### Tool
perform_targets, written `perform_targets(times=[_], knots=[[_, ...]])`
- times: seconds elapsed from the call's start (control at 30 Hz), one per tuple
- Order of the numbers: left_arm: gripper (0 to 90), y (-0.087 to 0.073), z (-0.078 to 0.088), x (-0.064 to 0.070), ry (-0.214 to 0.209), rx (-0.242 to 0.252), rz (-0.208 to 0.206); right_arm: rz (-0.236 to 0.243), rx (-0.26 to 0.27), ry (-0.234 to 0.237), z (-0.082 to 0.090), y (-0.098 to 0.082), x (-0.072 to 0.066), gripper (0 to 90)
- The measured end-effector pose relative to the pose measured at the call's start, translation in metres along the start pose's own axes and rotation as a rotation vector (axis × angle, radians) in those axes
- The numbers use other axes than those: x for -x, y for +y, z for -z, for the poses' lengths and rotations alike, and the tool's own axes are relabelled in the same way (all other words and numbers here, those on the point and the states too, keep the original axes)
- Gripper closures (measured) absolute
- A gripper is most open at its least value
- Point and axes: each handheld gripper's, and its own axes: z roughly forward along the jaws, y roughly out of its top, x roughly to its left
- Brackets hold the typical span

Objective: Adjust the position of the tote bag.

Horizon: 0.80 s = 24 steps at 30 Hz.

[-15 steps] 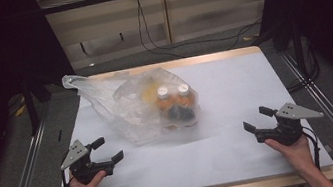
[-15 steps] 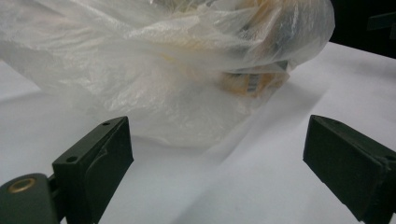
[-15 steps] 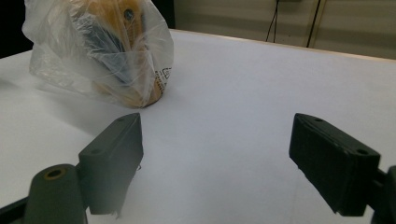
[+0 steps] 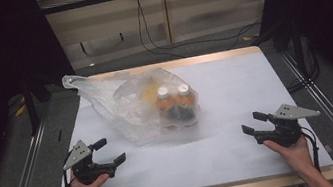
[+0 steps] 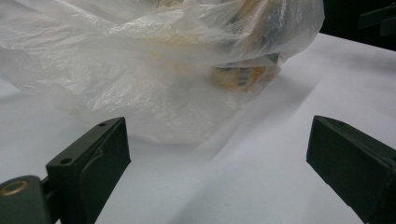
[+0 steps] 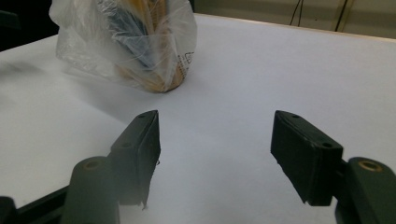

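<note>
A clear plastic bag (image 4: 130, 101) lies in the middle of the white table (image 4: 234, 88). Inside it stand two orange bottles (image 4: 174, 103) with white caps. My left gripper (image 4: 109, 151) rests at the front left, open, a short way from the bag's near edge. In the left gripper view the bag (image 5: 154, 60) rises just beyond the two spread jaws. My right gripper (image 4: 254, 123) rests at the front right, open, with bare table between it and the bag. The right gripper view has the bag (image 6: 130, 42) farther off at upper left.
The table's wooden rim (image 4: 175, 64) runs along the far side. Metal rails (image 4: 21, 177) flank the table on both sides. Cables (image 4: 155, 34) lie on the floor behind. Bare table surface lies to the right of the bag.
</note>
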Motion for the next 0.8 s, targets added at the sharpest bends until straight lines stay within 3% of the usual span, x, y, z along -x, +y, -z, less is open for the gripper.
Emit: perform_targets(times=[0.07,0.17,0.2,0.33,0.43,0.47,0.57,0.63,0.7,0.8], knots=[[8.0,0.000,0.002,0.000,-0.008,-0.004,-0.004,-0.005,-0.009,0.018,-0.002,0.000,-0.002,34.4],[10.4,0.000,0.004,0.006,-0.043,0.000,0.084,0.007,-0.019,0.026,-0.007,0.003,-0.005,35.3],[10.4,0.001,0.005,0.008,-0.060,0.006,0.077,0.006,-0.016,0.035,-0.009,0.005,-0.007,35.6],[12.1,0.005,0.007,0.018,-0.049,-0.005,0.012,0.018,-0.029,0.095,-0.015,0.010,-0.016,38.4],[12.7,0.005,0.007,0.021,-0.059,-0.009,0.003,0.030,-0.040,0.119,-0.018,0.013,-0.022,40.0],[13.5,0.005,0.007,0.022,-0.066,-0.012,-0.001,0.041,-0.049,0.159,-0.021,0.017,-0.027,38.6],[13.5,0.006,0.006,0.023,-0.077,-0.018,0.008,0.077,-0.068,0.191,-0.025,0.021,-0.037,37.5],[13.5,0.008,0.005,0.022,-0.093,-0.006,-0.004,0.071,-0.063,0.223,-0.027,0.026,-0.041,38.2],[13.5,0.009,0.006,0.023,-0.073,-0.008,0.006,0.065,-0.060,0.228,-0.028,0.027,-0.043,39.3],[13.5,0.011,0.006,0.024,-0.078,-0.005,0.004,0.072,-0.061,0.257,-0.036,0.038,-0.053,42.5]])
